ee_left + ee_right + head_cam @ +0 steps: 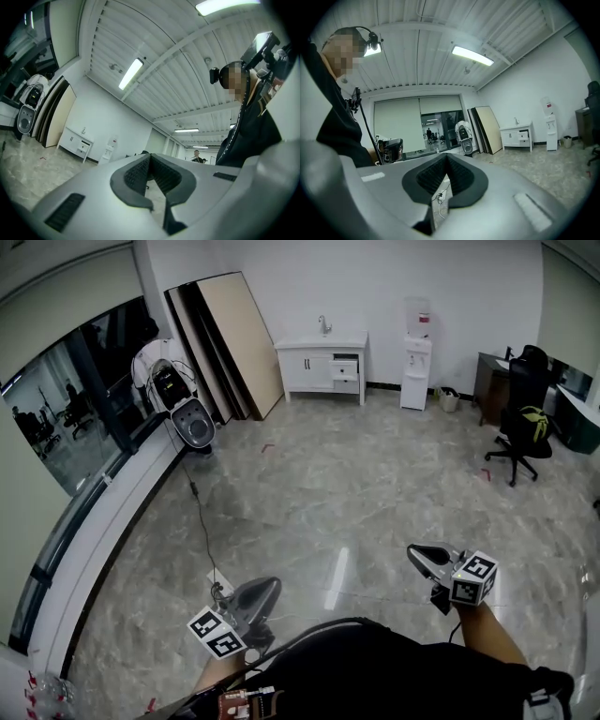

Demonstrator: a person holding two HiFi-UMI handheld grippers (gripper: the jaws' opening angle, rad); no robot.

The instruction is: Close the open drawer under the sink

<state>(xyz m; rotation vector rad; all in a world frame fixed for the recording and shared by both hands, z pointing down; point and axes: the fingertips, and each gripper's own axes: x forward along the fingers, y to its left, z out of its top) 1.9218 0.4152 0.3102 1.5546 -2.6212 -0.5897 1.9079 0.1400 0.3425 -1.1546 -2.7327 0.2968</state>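
Clearly just the approach — the open drawer [345, 372] under the sink [319, 339] sits far off at twelve o'clock. My left gripper [270, 587] and right gripper [417, 554] are closed, empty; next I'd walk over and push.

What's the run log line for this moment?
phase: far across the floor from sink cabinet | drawer: open | left gripper: shut, empty | right gripper: shut, empty
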